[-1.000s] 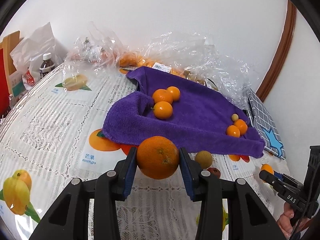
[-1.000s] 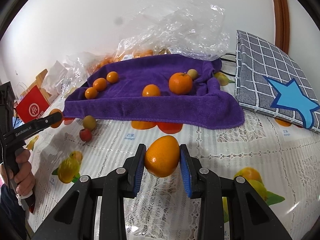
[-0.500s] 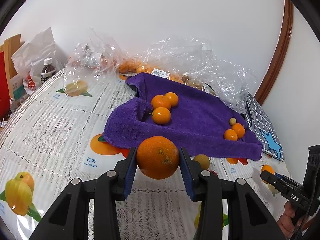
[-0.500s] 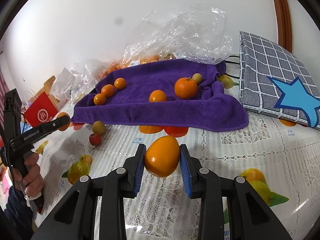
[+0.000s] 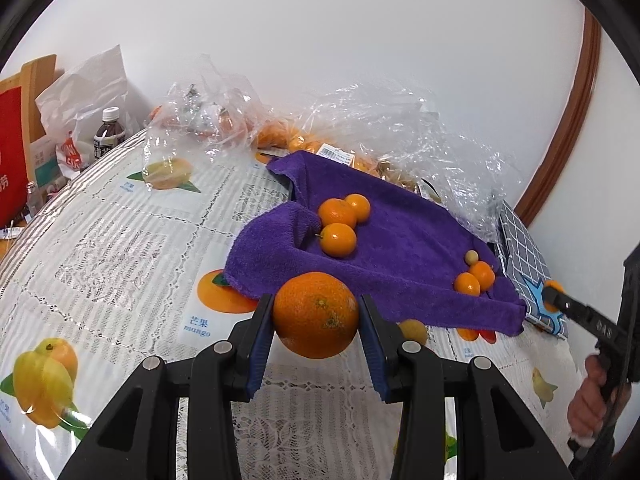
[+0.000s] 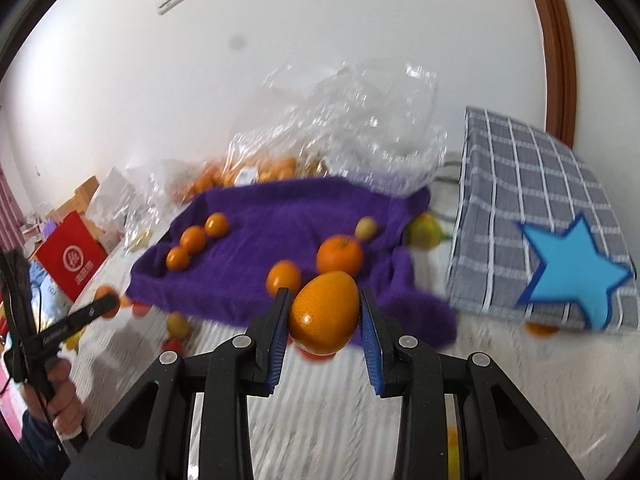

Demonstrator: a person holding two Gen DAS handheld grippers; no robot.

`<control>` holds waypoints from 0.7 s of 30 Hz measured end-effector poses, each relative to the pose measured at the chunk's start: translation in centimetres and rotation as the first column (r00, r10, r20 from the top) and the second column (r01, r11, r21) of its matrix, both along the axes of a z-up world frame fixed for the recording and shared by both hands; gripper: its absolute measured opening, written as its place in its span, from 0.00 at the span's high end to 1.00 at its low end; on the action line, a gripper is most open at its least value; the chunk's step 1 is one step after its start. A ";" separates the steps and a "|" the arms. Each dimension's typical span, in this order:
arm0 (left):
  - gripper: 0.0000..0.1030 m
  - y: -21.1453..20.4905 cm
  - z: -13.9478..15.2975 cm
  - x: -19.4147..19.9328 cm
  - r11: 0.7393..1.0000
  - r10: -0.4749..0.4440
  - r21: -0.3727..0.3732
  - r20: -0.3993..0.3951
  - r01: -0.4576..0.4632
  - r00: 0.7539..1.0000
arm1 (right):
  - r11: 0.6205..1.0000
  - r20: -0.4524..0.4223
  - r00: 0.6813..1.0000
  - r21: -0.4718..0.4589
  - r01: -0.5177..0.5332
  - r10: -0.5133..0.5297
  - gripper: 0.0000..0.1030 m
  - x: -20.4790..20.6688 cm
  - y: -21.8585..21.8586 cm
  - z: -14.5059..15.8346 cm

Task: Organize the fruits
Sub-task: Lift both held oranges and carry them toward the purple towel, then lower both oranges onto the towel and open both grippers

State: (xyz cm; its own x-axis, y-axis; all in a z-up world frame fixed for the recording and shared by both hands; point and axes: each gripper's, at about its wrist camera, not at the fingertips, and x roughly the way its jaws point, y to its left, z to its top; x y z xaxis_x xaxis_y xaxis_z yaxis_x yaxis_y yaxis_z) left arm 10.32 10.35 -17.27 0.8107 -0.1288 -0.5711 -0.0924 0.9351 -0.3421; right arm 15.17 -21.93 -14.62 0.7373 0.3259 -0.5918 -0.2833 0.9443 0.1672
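My left gripper [image 5: 316, 332] is shut on a large round orange [image 5: 315, 314], held above the table just in front of the purple towel [image 5: 400, 248]. My right gripper [image 6: 323, 320] is shut on an oval orange [image 6: 324, 312], held near the towel's front edge [image 6: 256, 248]. On the towel lie three small oranges [image 5: 340, 220] at the left, two more [image 5: 474, 278] at the right, and a small pale fruit [image 5: 471, 257]. The right wrist view is blurred.
A yellowish fruit [image 5: 414, 330] lies on the fruit-print tablecloth [image 5: 120, 248] by the towel's edge. Clear plastic bags with oranges [image 5: 288, 136] stand behind. A checked cushion with a blue star [image 6: 552, 248] is at the right. A bottle [image 5: 108, 132] and bags stand far left.
Both grippers have risen and moved toward the towel, each still holding its orange. The right wrist view has swung and is now blurred.
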 end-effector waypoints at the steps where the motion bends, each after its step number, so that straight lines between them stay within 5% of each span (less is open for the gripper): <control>1: 0.62 0.1 -0.1 0.1 1.000 0.009 0.003 -0.006 -0.009 1.000 | 1.000 0.005 1.000 -0.005 0.007 -0.007 0.67 0.6 -0.1 0.2; 12: 0.62 0.6 -0.7 0.8 0.999 0.037 -0.004 -0.041 -0.037 0.998 | 1.000 -0.116 0.993 0.023 -0.014 0.016 0.67 7.5 -1.0 -2.3; 21: 0.62 0.6 -1.1 1.2 1.000 0.026 -0.013 -0.054 -0.026 0.998 | 0.999 -0.120 0.992 -0.023 -0.048 0.045 0.67 7.4 0.5 -3.7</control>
State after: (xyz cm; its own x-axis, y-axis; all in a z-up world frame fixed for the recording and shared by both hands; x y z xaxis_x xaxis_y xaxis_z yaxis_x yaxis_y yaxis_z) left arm 11.49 10.95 -18.33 0.7823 -0.1161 -0.6120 -0.1352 0.9274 -0.3487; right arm 22.62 -21.47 -18.34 0.6452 0.3415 -0.6834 -0.3066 0.9351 0.1778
